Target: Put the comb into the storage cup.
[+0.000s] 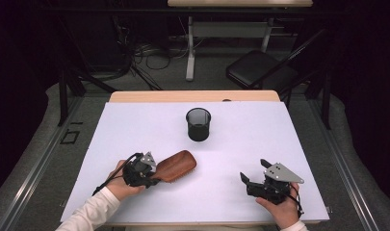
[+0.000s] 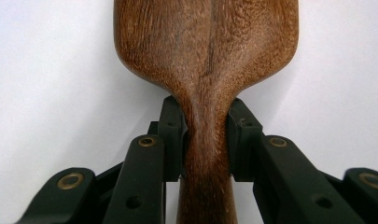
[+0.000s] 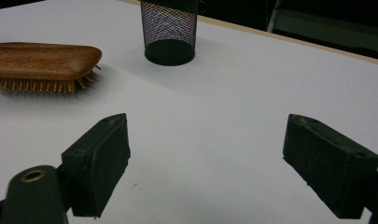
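A brown wooden hairbrush [image 1: 175, 165] lies bristles down on the white table top [image 1: 240, 144], left of the middle. My left gripper [image 1: 154, 179] is shut on its narrow handle [image 2: 206, 140], with both pads pressed against the wood. The brush head [image 3: 42, 60] and its bristles lie at the left in the right gripper view. My right gripper [image 1: 253, 172] stands open near the front right of the table, with nothing between its jaws [image 3: 205, 163].
A black mesh cup [image 1: 198, 123] stands upright at the middle back of the table, beyond the brush [image 3: 169, 30]. Past the far table edge are a folding chair [image 1: 260, 70] and cables on the floor.
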Demonstrator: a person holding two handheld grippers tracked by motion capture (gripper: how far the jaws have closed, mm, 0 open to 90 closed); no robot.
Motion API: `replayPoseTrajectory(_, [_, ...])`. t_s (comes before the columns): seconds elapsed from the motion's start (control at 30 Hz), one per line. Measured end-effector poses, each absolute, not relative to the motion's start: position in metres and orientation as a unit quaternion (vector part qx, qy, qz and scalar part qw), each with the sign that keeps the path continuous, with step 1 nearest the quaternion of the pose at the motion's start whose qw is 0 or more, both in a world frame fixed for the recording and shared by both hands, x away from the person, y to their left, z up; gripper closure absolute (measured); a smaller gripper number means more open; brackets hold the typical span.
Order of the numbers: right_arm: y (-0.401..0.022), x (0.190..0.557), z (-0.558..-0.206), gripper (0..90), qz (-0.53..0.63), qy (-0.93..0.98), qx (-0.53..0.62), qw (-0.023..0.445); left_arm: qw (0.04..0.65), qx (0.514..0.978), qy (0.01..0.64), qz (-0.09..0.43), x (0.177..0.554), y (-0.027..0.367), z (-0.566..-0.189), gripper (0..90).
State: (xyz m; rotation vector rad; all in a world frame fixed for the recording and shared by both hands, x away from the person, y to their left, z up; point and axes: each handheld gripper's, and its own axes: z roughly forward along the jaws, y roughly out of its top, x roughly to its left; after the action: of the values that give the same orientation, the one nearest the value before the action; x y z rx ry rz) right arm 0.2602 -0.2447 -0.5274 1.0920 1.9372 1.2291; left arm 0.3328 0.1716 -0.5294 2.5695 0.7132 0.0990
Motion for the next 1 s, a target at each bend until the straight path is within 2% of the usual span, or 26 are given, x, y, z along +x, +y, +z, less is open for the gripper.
replayPoseTrajectory(0.53, [-0.2444, 0.2602, -0.5277, 14.2, 0.462, 0.729, 0.410, 0.296, 0.256, 0.925, 0.275, 0.049, 0.3312, 0.1752, -0.5291, 71.3])
replayPoseTrajectory(1.0, [-0.2442, 0.2608, -0.5281, 14.3, 0.461, 0.729, 0.410, 0.295, 0.300, 0.908, 0.285, 0.061, 0.3304, 0.1761, -0.5211, 71.4])
